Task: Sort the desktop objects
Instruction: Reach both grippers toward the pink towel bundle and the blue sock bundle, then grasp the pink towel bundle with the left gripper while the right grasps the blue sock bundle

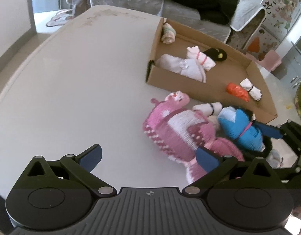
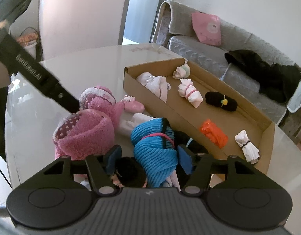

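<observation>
- The blue bundle, a ribbed roll with a pink band round it, lies on the tabletop just in front of the box, in a heap of soft things.
- The right tool straddles the blue bundle: the right pad touches its side, while the left pad sits against a black fuzzy piece next to it. Whether the pads press firmly on the bundle cannot be told.
- From the left wrist view the right tool shows as a blue pad reaching in at the bundle's far side.
- The left tool is spread wide, with nothing between its pads; its right pad lies over the edge of the pink plush.
- The pink plush touches the blue bundle's left side; a white roll lies between the heap and the box wall.
- In the box, apart from one another: a lilac-white roll, a pale roll in the far corner, a white roll with pink band, a black roll with a yellow bobble, an orange bundle and a white roll tied in black.
- Behind the tabletop stands a grey sofa with black clothing and a pink bag on it.
</observation>
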